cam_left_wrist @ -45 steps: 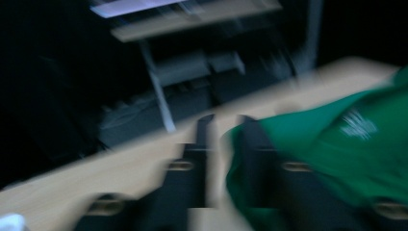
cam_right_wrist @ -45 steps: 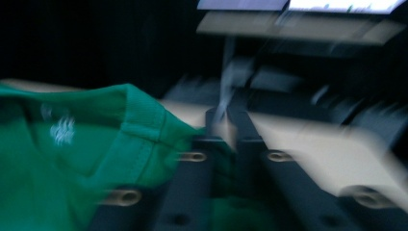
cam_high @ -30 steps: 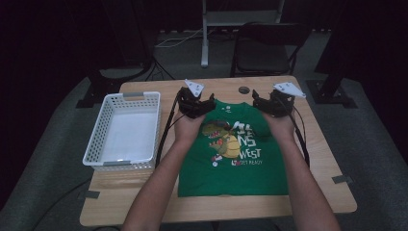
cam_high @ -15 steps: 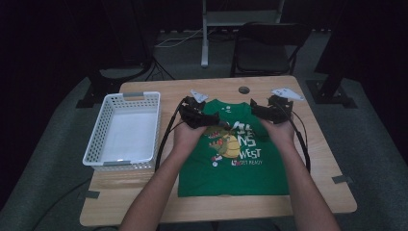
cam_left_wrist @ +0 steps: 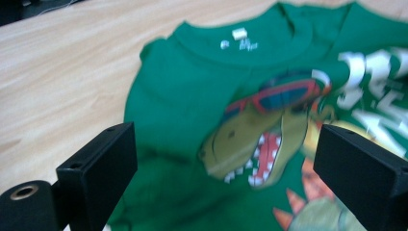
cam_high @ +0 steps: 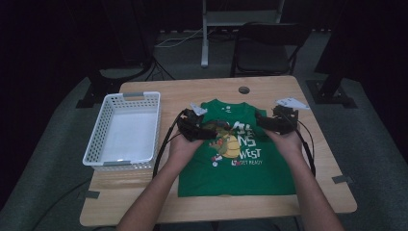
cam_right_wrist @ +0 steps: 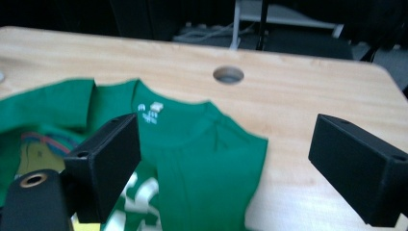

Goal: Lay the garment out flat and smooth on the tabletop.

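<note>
On the table [cam_high: 159, 202], a green T-shirt [cam_high: 240, 168] reads "WEST"; both grippers' fingers [cam_left_wrist: 98, 166] stand apart.

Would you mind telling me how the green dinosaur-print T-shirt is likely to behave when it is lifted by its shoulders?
The green dinosaur-print T-shirt lies flat with soft creases, so it will probably drape limply. It looks thin, so likely light. Pushed, it would probably bunch up.

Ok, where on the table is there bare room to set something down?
Bare wood lies behind the green shirt around the cable hole, and along the table's right edge. A narrower strip runs between shirt and white basket. The middle is crowded: left gripper and right gripper hover over the shirt.
</note>
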